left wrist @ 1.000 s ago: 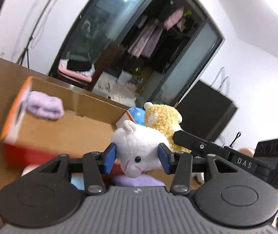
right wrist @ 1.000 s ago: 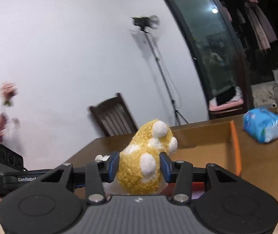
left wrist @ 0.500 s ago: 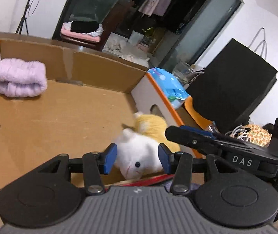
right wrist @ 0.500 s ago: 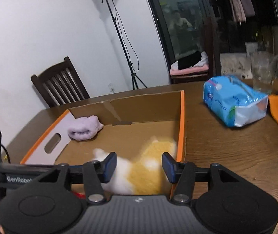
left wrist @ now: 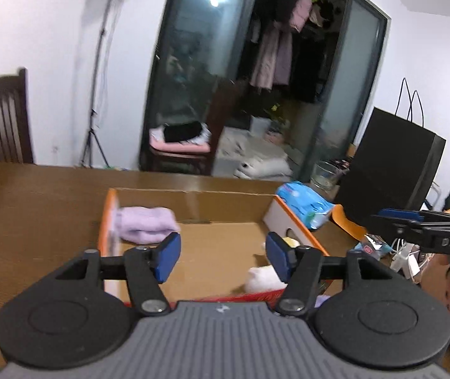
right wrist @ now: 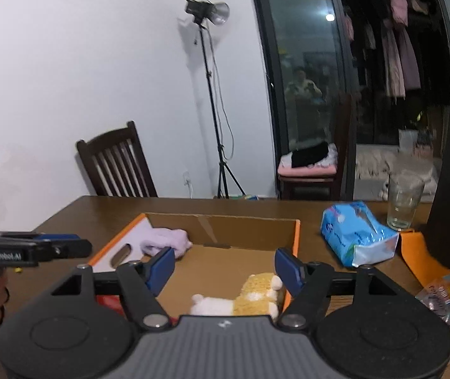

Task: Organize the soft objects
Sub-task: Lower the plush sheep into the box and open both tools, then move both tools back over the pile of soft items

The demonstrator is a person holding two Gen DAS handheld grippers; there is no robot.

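1. We see our left gripper (left wrist: 222, 255) at the bottom middle of the left wrist picture. Its blue pads stand wide apart and hold nothing. They have just been opening.
2. We see our right gripper (right wrist: 225, 267) at the bottom middle of the right wrist picture. Its pads stand wide apart too, with nothing between them. They have also just been opening.
3. A cardboard box (right wrist: 250, 229) with orange edges sits on the brown table (right wrist: 105, 208), in the middle of both pictures.
4. In the lower right part of the box lie a white plush toy (right wrist: 212, 306) and a yellow plush toy (right wrist: 256, 293). They touch each other and lie below the pads, not in them.
5. In the left wrist picture the right pad hides part of the white toy, and only a small bit of the yellow one shows.
6. A rolled purple cloth (left wrist: 146, 224) lies in the far left corner of the box.
7. A blue pack of tissues (right wrist: 357, 237) lies on the table to the right of the box.
8. A clear glass (right wrist: 403, 202) stands behind the pack, at the right of the picture.
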